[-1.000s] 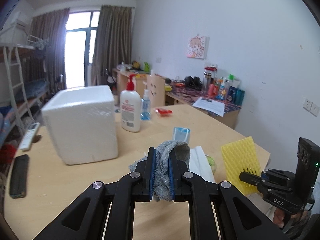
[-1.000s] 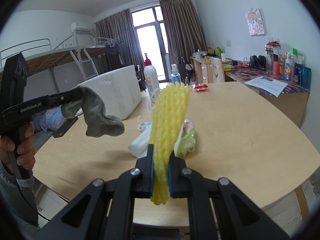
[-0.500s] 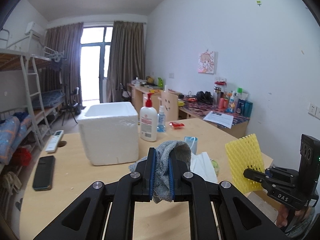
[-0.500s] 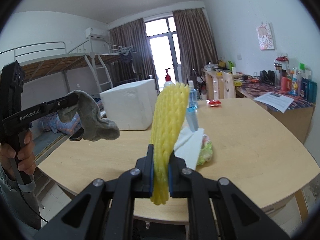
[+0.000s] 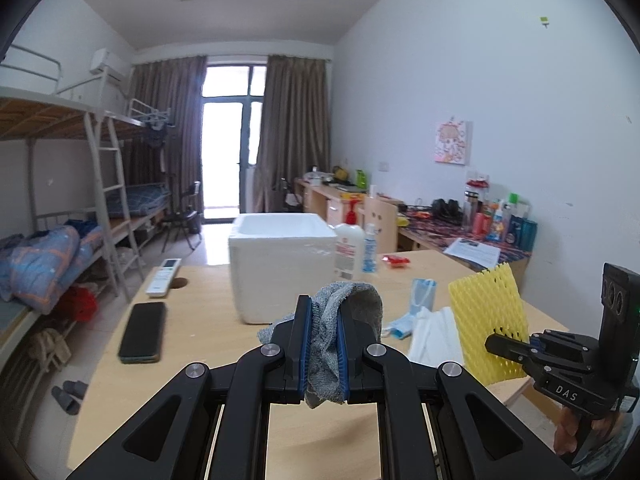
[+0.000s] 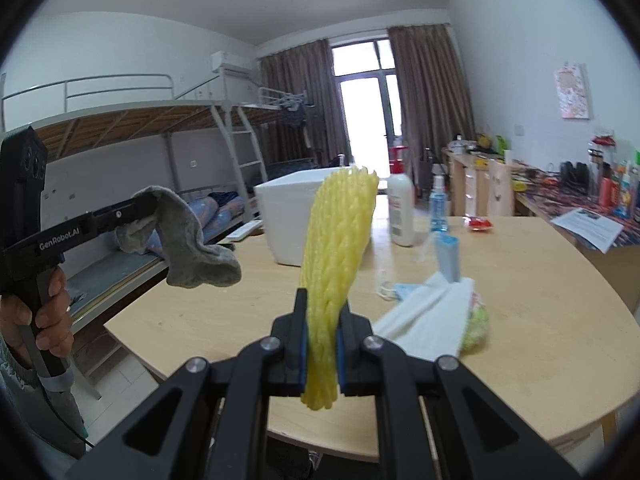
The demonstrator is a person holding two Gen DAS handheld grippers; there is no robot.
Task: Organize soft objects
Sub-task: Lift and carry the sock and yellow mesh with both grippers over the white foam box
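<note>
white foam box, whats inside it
In the left wrist view the foam box is open on top, showing only a bare strip of white inner wall. Its floor and any contents are hidden behind the near wall.

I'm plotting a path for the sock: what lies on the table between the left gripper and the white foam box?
Nothing: in the left wrist view only bare tabletop shows between the left gripper, shut on the grey sock, and the white foam box.
</note>
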